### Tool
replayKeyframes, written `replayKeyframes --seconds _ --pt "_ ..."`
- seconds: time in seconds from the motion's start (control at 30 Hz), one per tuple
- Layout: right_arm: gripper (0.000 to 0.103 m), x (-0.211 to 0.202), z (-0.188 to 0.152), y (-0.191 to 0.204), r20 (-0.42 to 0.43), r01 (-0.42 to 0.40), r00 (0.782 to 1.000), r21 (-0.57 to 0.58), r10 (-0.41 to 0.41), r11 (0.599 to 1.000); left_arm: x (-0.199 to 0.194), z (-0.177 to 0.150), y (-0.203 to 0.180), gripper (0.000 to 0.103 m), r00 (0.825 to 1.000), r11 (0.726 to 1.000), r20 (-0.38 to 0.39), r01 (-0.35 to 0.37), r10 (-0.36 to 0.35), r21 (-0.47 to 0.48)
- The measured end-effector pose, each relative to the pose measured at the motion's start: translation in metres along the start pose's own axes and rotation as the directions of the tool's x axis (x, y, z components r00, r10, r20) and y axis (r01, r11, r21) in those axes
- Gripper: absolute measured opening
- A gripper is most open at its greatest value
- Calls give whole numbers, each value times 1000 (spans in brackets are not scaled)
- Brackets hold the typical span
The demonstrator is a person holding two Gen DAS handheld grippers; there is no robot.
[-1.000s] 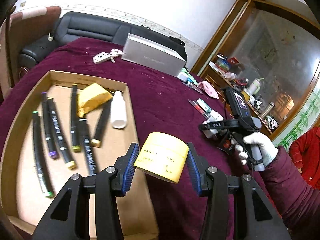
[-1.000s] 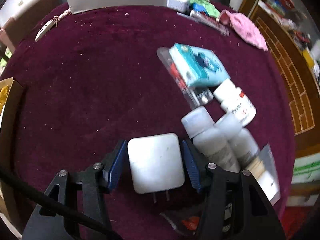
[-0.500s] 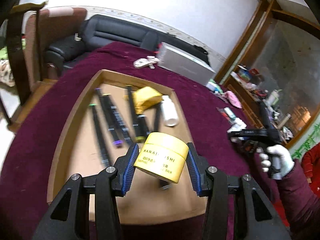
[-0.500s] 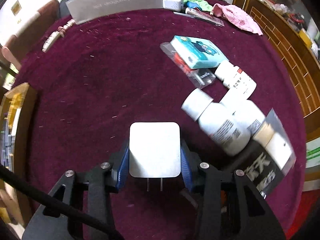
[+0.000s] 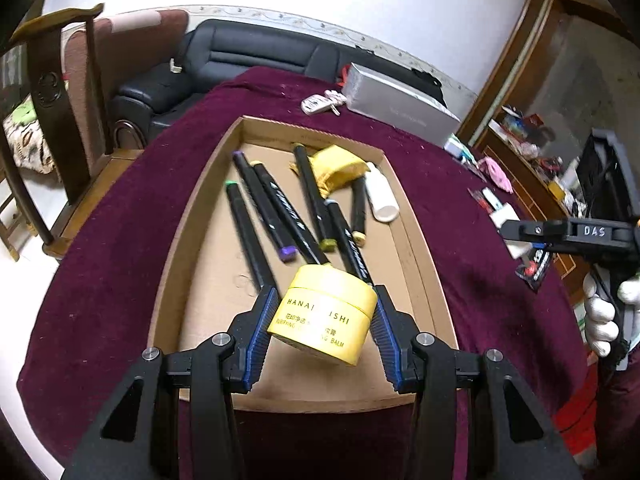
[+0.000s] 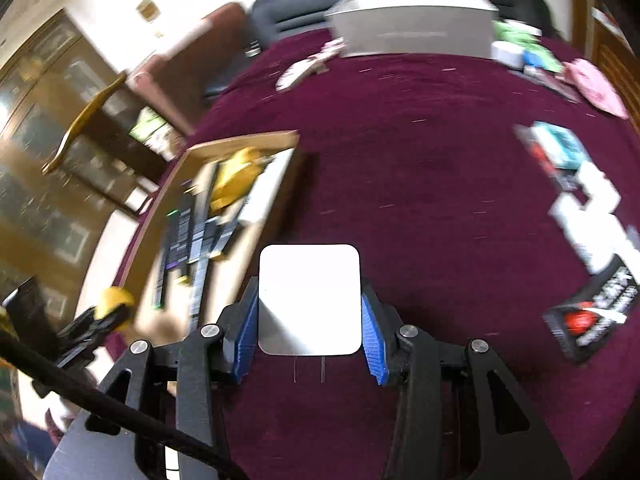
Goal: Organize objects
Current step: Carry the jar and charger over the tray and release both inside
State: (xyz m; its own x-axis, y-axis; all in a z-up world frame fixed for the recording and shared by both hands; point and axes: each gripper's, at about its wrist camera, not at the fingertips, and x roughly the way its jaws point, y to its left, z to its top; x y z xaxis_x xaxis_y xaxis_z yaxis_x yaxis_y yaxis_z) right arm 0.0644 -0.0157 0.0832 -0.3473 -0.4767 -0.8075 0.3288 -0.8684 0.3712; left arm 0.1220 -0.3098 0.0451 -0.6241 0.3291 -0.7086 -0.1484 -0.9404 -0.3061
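My left gripper point(image 5: 322, 320) is shut on a yellow balm jar point(image 5: 324, 316) and holds it above the near end of a shallow cardboard tray point(image 5: 404, 216). The tray holds several black markers point(image 5: 272, 212), a yellow pouch point(image 5: 340, 168) and a small white bottle point(image 5: 382, 198). My right gripper point(image 6: 310, 320) is shut on a white plug adapter point(image 6: 309, 298), lifted over the maroon tablecloth right of the tray point(image 6: 176, 184). The right gripper also shows in the left wrist view point(image 5: 520, 236).
White bottles point(image 6: 592, 204), a teal box point(image 6: 560, 148) and a black packet point(image 6: 592, 316) lie at the table's right. A grey box point(image 5: 400, 100) and a key fob point(image 5: 318, 103) lie at the back. A wooden chair point(image 5: 52, 92) and a black sofa point(image 5: 240, 56) stand behind the table.
My left gripper has carried the jar leftwards to over the tray's near end. My right gripper has lifted the adapter and swung left towards the tray; its view is blurred.
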Motion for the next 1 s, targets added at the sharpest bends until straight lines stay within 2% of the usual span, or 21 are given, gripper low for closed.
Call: replayKeyframes --seconds 0.07,0.27,0.4,0.5,0.67,0.8,1.0 --pt "43 14 -1 21 -30 -26 999 -28 25 999 7 0 -3 42 1000 1000 -17 -1 1 16" --pt "44 51 0 59 -96 -59 994 -82 51 995 28 -2 -10 42 994 992 -62 -88 94 94" --pt "44 69 4 79 -125 -57 991 -110 43 992 32 -2 -10 42 992 987 -61 -103 111 122" --pt "44 84 7 88 -140 -27 990 -132 8 991 31 -1 -10 42 991 985 -56 -109 118 133" --pt "44 104 10 86 -159 41 985 -138 -63 990 32 1 -9 42 992 985 -53 -105 114 138" --pt "44 112 12 81 -168 66 982 -132 -88 989 31 4 -6 42 993 986 -51 -95 103 135" --pt "44 114 11 86 -161 97 979 -151 -122 984 21 3 6 43 999 998 -34 -33 35 54"
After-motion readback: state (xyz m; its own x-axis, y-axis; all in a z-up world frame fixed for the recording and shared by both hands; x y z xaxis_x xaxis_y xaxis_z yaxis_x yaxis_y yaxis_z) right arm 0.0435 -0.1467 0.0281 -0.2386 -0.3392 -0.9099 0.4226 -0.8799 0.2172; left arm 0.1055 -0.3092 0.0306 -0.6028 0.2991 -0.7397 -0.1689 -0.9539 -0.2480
